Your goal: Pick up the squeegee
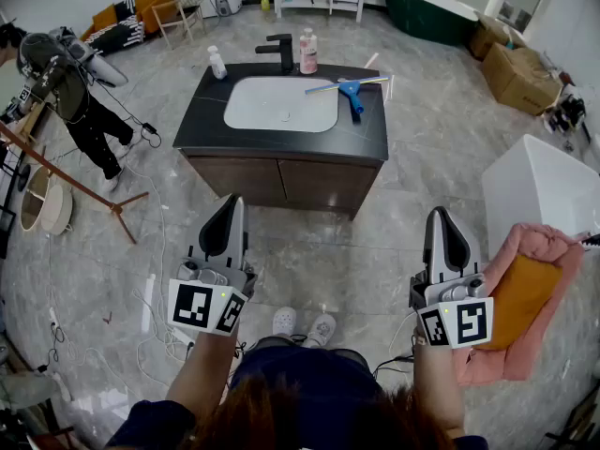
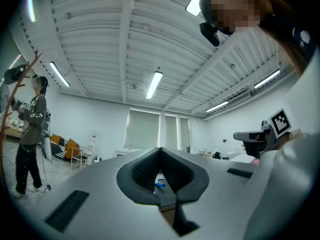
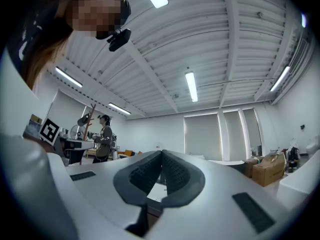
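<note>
1. Currently the squeegee [image 1: 351, 90] lies on the black vanity countertop [image 1: 202, 125], upper centre of the head view, just right of the white basin [image 1: 281, 104].
2. Left gripper [image 1: 230, 204], lower left: jaws closed together, nothing between.
3. Right gripper [image 1: 439, 216], lower right: jaws closed, empty. Both are well apart from the squeegee.

squeegee [image 1: 349, 89]: one
bottles [image 1: 217, 62] [image 1: 307, 52]: two
faucet [image 1: 283, 50]: one
basin [image 1: 281, 104]: one
cardboard boxes [image 1: 518, 75] [image 1: 487, 36]: two
bathtub [image 1: 427, 7]: one
grippers [image 1: 230, 200] [image 1: 438, 213]: two

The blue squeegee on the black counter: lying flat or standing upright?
Lying flat: the blue-handled squeegee rests on the black counter, by the white basin.
</note>
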